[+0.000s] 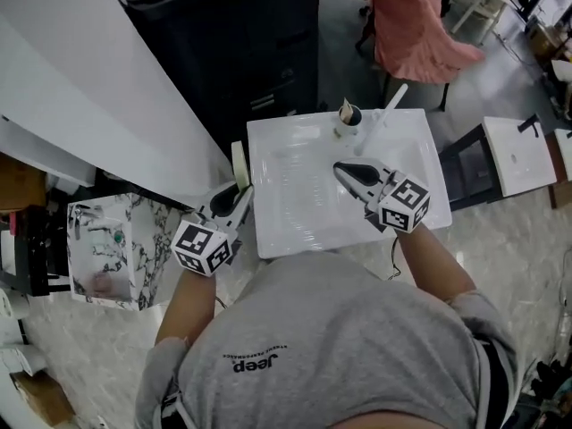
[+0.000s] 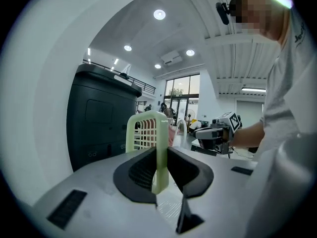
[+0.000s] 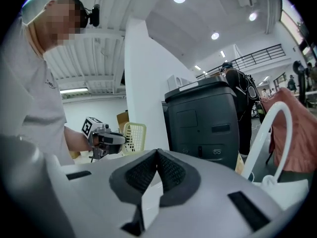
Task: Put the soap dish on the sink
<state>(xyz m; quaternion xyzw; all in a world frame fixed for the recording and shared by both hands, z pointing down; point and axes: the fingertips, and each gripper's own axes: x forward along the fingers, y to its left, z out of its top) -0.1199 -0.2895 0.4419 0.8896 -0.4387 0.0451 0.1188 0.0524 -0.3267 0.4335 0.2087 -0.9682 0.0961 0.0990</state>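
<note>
While our left gripper (image 2: 159, 157) clamps the dish (image 2: 146, 132) upright by the sink's (image 1: 295, 190) left edge, our right gripper (image 3: 157, 157) hangs over it, clenched on nothing.

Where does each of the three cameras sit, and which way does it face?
Head view: on the person's head, facing down at the sink; shoulders, forearms, left gripper and right gripper show.
Left gripper view: on the left gripper, looking along jaws clamped on the soap dish; a sleeve shows.
Right gripper view: on the right gripper, looking along closed, empty jaws; the torso shows.
Shared: each gripper view shows the other gripper and the black cabinet.
</note>
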